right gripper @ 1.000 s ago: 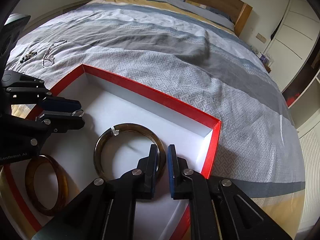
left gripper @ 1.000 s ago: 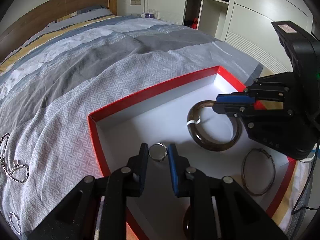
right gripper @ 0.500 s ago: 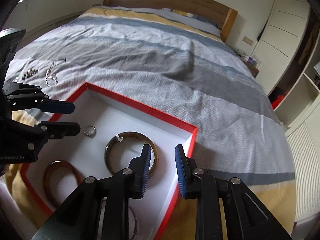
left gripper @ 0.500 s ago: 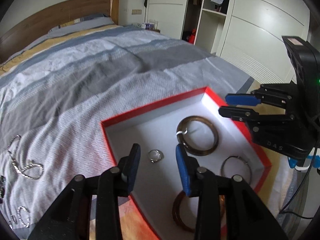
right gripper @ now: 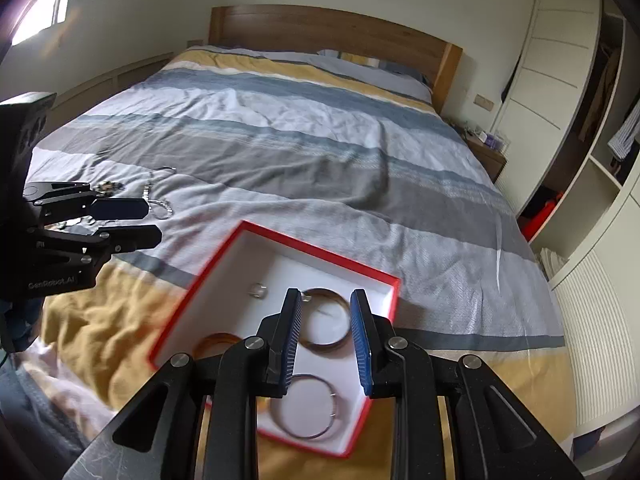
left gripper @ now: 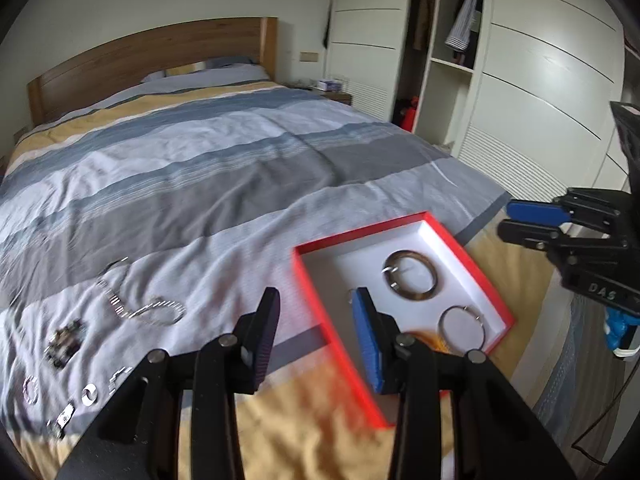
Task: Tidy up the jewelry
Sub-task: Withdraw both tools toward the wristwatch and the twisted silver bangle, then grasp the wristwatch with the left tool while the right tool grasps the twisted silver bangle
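both tongs, left [left gripper: 316, 334] and right [right gripper: 325, 334], hung apart and empty above the red box [right gripper: 200, 280], while left of the left tongs the limp, light chain [left gripper: 148, 310] lay on the bed [left gripper: 240, 184], likely best pinched mid-length.
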Available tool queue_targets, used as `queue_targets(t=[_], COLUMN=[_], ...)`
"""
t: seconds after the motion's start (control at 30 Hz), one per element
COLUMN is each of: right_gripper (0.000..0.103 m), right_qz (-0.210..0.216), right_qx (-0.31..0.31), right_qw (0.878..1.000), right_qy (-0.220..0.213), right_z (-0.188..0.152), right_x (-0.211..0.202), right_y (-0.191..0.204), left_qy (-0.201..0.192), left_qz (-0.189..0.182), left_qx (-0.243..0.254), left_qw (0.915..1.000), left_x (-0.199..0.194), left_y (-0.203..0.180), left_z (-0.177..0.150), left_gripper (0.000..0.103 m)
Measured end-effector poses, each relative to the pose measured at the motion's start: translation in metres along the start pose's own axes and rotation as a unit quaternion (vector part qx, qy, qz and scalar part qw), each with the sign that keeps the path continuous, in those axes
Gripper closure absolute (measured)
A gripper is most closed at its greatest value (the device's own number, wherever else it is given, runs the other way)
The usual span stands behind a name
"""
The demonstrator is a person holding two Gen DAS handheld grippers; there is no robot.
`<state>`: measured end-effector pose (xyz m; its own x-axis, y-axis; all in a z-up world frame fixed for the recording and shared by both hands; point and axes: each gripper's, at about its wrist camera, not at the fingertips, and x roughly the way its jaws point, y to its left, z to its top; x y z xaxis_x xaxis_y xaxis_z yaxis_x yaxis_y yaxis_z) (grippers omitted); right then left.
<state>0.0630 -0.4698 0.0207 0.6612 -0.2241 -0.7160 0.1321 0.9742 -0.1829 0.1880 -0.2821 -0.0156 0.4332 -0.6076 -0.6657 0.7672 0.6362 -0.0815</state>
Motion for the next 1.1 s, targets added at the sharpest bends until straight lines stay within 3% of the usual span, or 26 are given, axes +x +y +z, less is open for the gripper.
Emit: queue_targets(t=[0.33,0.47,0.67,0.8,1.1], right_gripper=[0.076,0.076,0.075,0.072,0.06], right_qz=[0.035,0.059,0.099,0.127,0.184], right_qx=[-0.016,-0.024,-0.036,-0.047,-0.045], right_qw=[0.999,0.998,0.994,0.991,0.981], right_qy=[-0.013,-0.015,-0.011,0.004,0.04], right_z=[0.021,0.033,0.044,0.045,0.051], right_x=[-0.02,-0.013,0.005,0.027,0.091], right_y=[0.069,0.104,0.152,0.181,0.233], left_qy=[0.014,0.017,0.019,0.03,0.065], left_qz=[0.052,0.088,0.127,0.127,0.098], left_qx=[-0.059,-0.097,-0.132,-0.142,-0.138], left_qw=[0.9968,0.9913,0.9828,0.9813,0.9834], left_x=[-0.06,-0.084,-0.113,-0.112,-0.063], left_y=[0.101,0.155,0.216,0.238,0.257], left_z=[-0.062,-0.09,-0.132,-0.148,-0.152], left_gripper=[0.067,0.058,0.058,0.058,0.058])
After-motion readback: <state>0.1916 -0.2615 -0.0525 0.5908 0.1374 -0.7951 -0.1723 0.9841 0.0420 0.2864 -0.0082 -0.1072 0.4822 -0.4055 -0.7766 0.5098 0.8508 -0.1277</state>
